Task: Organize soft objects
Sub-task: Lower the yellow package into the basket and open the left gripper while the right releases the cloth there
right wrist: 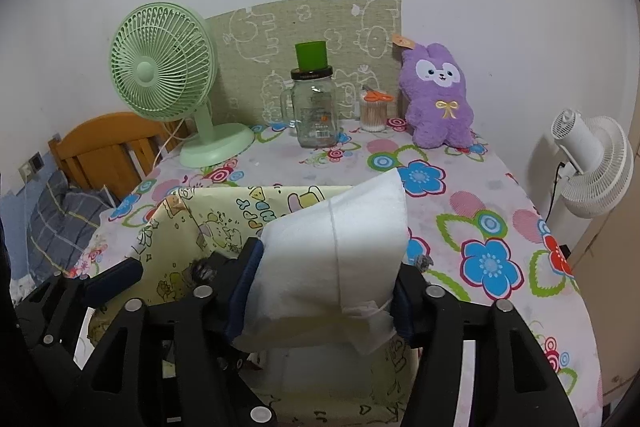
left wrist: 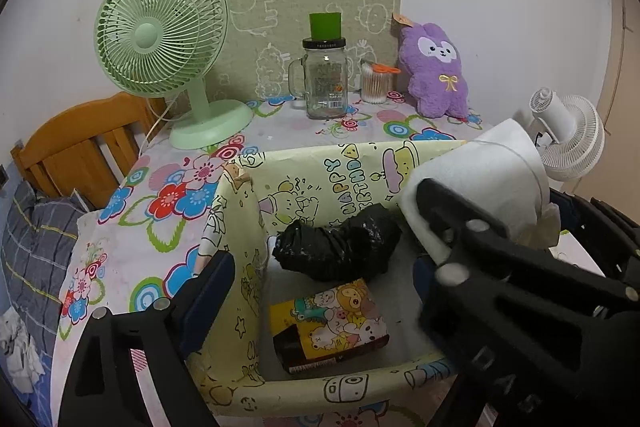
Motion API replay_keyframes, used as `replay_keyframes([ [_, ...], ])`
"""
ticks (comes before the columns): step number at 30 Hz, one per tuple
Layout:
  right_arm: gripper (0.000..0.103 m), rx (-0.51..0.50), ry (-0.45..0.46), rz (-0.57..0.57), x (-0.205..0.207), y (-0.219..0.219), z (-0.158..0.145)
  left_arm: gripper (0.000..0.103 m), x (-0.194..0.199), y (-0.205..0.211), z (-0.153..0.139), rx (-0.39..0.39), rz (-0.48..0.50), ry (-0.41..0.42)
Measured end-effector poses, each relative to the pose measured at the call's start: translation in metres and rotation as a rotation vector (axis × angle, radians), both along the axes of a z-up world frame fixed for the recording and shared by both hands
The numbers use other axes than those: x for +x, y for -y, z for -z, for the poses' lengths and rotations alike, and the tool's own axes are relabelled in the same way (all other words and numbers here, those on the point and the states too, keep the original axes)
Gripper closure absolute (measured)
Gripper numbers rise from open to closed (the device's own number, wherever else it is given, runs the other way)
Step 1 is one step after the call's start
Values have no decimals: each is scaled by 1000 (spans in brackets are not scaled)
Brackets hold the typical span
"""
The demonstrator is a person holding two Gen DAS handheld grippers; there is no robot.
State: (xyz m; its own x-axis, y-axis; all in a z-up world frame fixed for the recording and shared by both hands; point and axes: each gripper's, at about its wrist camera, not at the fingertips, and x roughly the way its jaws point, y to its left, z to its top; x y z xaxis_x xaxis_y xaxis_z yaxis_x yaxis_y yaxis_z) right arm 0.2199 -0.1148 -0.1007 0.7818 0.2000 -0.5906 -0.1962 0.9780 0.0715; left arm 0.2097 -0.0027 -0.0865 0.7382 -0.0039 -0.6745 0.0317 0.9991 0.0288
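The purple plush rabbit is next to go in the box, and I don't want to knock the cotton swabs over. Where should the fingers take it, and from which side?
Grip the purple plush rabbit across its body at the gold bow, coming from the front. It stands upright against the backboard, so its back is blocked, and the cotton swab jar crowds its left side.

Our right hand-held gripper [right wrist: 320,291] has its fingers clamped on both sides of a white roll [right wrist: 340,247]. Our left hand-held gripper [left wrist: 320,267] hangs with its fingers spread wide, holding nothing.
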Motion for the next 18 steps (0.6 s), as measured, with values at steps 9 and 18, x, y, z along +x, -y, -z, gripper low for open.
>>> replay_keyframes([
  [9, 12, 28, -45, -66, 12, -8, 5, 7, 3, -3, 1, -12, -2, 6],
  [18, 7, 6, -48, -76, 11, -10, 3, 6, 1, -2, -1, -15, -1, 4],
])
